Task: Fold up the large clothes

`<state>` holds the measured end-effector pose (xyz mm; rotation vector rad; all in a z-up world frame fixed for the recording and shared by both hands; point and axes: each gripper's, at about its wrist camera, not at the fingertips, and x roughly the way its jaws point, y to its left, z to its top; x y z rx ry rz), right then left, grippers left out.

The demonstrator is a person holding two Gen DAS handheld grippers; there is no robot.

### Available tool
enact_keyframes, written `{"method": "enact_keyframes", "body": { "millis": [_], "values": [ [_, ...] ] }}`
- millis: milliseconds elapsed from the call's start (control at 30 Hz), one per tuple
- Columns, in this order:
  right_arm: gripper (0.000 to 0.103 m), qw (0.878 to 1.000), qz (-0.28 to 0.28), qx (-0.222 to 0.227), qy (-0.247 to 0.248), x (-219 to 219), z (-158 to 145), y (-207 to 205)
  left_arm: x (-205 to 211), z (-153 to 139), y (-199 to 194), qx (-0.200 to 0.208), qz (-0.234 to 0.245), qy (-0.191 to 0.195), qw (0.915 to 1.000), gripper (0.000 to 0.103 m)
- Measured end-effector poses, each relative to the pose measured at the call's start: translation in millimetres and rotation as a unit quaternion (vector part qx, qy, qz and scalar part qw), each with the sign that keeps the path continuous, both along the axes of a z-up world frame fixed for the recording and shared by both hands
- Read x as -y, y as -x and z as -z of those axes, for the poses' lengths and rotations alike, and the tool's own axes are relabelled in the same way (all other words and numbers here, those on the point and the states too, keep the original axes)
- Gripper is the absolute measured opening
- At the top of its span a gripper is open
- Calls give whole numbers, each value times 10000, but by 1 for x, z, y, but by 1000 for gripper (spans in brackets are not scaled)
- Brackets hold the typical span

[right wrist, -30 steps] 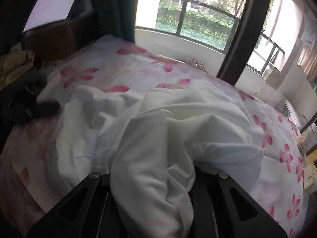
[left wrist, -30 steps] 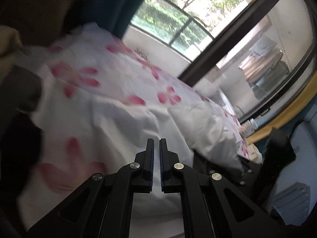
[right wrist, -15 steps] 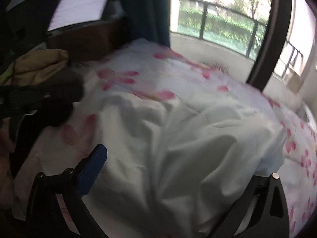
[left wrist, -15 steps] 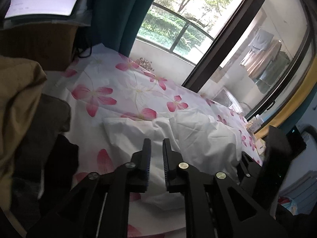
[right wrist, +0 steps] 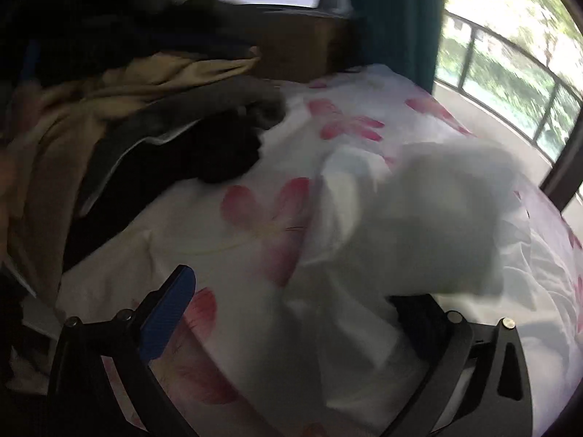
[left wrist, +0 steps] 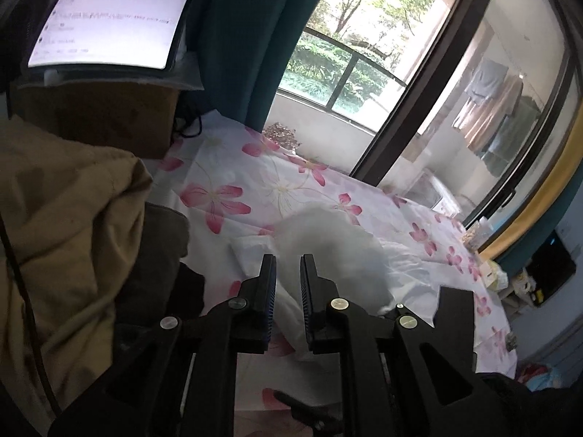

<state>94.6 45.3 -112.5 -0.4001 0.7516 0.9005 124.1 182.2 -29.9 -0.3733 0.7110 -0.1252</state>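
- The room was a bedroom with a big window (left wrist: 349, 73) and a dark curtain (left wrist: 251, 36); a bed (left wrist: 277, 185) under a white sheet with pink flowers carried everything.
- The left claw (left wrist: 288, 266) had just been opening a little; its jaws stood a narrow gap apart, nothing pinched between them, the white garment (left wrist: 328, 247) showing only behind the gap.
- The right claw (right wrist: 295, 298) had just been opening; its jaws stood wide, the blue pad (right wrist: 167, 313) on one side clear of cloth. The white garment (right wrist: 437, 225) lay across and partly over the other jaw but was not pinched.
- From the left claw the garment lay straight ahead and slightly right, a crumpled heap on the middle of the bed, blurred in both views.
- Its long axis could not be told; it appeared to run from the claws toward the window side.
- By my reading the right claw was nearer, the cloth draped on it; the left hung above and short of the heap.
- The next grasp would probably need an edge or corner found first, and none showed plainly.
- Farther out, a pile of tan and dark clothes (left wrist: 73, 218) sat at the bed's left side, touching the sheet, beside a cardboard box (left wrist: 105, 116) with a lit screen (left wrist: 109, 25) on top.
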Motion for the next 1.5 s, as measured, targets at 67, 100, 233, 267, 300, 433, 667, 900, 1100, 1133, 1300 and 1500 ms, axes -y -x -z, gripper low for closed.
{"method": "enact_keyframes", "body": {
  "millis": [67,100,233,267,300,433,667,900,1100,1133,1300,1500],
  "values": [
    [102,9999,-75,73,-42,4,-7,9,4,-5,0,13,38,-115,9999,13],
    [102,9998,-86,150,-80,9,-12,13,7,-8,0,34,55,-158,9999,14],
    [102,9992,-32,332,-217,32,-31,25,16,-18,-2,149,112,-189,9996,22],
    [102,9991,-8,343,-249,38,-35,27,19,-20,-4,160,113,-184,9996,23],
    [102,9990,38,343,-301,46,-39,27,21,-21,-6,164,116,-197,9996,23],
    [102,9967,366,321,-642,81,-57,21,32,-12,-17,-3,180,-220,9996,24],
    [102,9796,1637,199,-1153,149,-69,-17,53,36,-37,-673,291,-163,9972,34],
    [102,9552,2819,-285,-857,184,-36,-63,49,66,-49,-993,-69,-358,9944,41],
    [102,9572,2832,-375,-457,178,-6,-69,58,98,-58,-1594,166,-567,9855,42],
    [102,9582,2805,-363,-422,177,-4,-69,60,100,-56,-1568,198,-652,9853,42],
    [102,9599,2733,-470,-398,174,5,-68,64,94,-36,-1223,387,-756,9889,5],
    [102,9637,2554,-638,-439,168,12,-68,43,61,3,-790,-180,-771,9937,4]
  ]
}}
